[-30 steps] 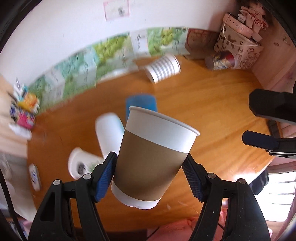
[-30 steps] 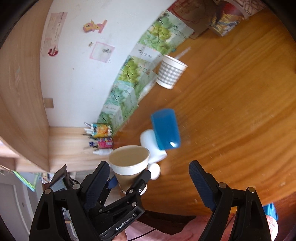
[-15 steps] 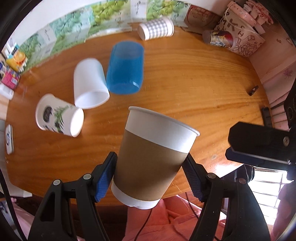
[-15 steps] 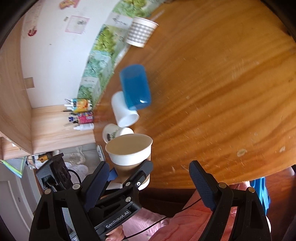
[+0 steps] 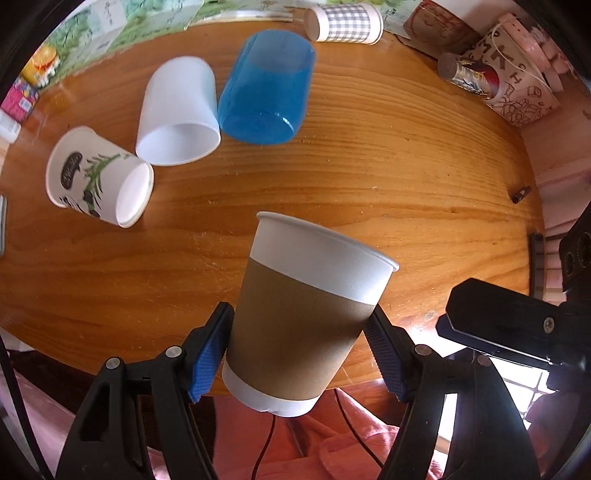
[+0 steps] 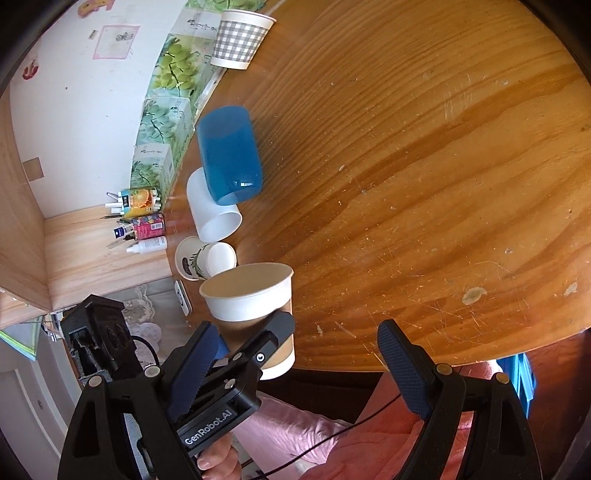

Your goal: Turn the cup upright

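Note:
My left gripper [image 5: 301,354] is shut on a brown-sleeved white paper cup [image 5: 303,317] and holds it mouth up, slightly tilted, above the near edge of the round wooden table [image 5: 369,166]. The same cup shows in the right wrist view [image 6: 255,306], held in the left gripper [image 6: 255,343]. My right gripper [image 6: 299,369] is open and empty, just right of the cup, over the table's near edge; its body shows in the left wrist view [image 5: 517,325].
A blue cup [image 5: 266,88], a white cup [image 5: 179,110] and a printed paper cup [image 5: 98,177] lie on their sides at the left. A checked cup [image 5: 343,24] lies at the back. A can [image 5: 469,75] and a basket [image 5: 517,88] stand far right.
The left gripper has tilted downward with the cup and drawn back towards the table's near edge. The right gripper stays open beside it.

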Motion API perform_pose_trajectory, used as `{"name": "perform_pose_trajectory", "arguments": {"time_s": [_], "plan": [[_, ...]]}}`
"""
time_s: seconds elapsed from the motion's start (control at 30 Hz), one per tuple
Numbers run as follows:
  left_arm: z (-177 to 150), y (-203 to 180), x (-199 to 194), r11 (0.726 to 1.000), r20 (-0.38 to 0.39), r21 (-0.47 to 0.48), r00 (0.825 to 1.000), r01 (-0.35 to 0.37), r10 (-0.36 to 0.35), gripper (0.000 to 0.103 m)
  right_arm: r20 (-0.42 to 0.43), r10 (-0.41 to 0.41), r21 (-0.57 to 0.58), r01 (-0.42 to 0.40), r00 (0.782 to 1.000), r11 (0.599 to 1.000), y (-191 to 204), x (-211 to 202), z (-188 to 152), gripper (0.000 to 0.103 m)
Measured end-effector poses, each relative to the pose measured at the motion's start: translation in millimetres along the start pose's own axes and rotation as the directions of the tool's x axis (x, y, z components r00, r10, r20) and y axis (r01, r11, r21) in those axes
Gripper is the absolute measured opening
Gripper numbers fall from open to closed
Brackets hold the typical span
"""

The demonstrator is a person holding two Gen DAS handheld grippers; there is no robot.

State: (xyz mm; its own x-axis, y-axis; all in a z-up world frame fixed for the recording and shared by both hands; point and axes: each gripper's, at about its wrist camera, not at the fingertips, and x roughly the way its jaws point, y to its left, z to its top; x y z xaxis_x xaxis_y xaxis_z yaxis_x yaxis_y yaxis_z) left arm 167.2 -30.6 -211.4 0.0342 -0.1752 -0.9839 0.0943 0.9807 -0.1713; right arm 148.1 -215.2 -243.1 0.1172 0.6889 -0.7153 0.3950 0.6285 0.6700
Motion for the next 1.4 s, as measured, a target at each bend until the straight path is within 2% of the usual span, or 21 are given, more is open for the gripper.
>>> {"name": "perform_pose_trajectory", "arguments": {"time_s": [0.23, 0.6, 0.67, 0.73, 1.07, 1.23, 1.4], "plan": [[-2.7, 5.6, 5.2, 1.0, -0.026, -0.003, 1.0, 0.014, -0.014, 0.076, -0.007, 0.003, 0.005, -0.003, 1.0, 1.0, -2.3, 4.7, 5.2, 0.088], [-6.3, 21.5, 1.7, 0.993, -0.027, -0.028, 0.993, 0.112, -0.112, 0.076, -0.004, -0.009, 0.021, 0.009, 1.0, 1.0, -0.3, 10.7, 6.6, 0.088], [-8.4, 26.6, -2.0, 0.991, -0.026, -0.026, 0.991, 0.13, -0.13, 0.082, -0.003, -0.014, 0.026, 0.014, 1.0, 1.0, 0.3, 12.8, 6.3, 0.088], [-9.6, 31.4, -3.8, 0.99, -0.023, -0.026, 0.99, 0.141, -0.141, 0.082, -0.002, -0.018, 0.03, 0.018, 1.0, 0.999, 1.3, 15.2, 5.6, 0.088], [-15.4, 54.7, -13.4, 0.99, -0.017, -0.006, 0.99, 0.14, -0.14, 0.083, -0.002, -0.03, 0.055, 0.03, 1.0, 0.998, 12.7, 34.6, -2.1, 0.088], [-18.6, 65.8, -20.1, 0.988, -0.011, 0.033, 0.988, 0.152, -0.152, 0.083, 0.006, -0.051, 0.077, 0.05, 0.999, 0.996, 17.5, 48.0, -10.5, 0.088], [-24.0, 78.7, -31.1, 0.981, 0.005, 0.098, 0.985, 0.169, -0.17, 0.083, 0.031, -0.111, 0.11, 0.107, 0.993, 0.988, 20.7, 58.8, -16.1, 0.088]]}}
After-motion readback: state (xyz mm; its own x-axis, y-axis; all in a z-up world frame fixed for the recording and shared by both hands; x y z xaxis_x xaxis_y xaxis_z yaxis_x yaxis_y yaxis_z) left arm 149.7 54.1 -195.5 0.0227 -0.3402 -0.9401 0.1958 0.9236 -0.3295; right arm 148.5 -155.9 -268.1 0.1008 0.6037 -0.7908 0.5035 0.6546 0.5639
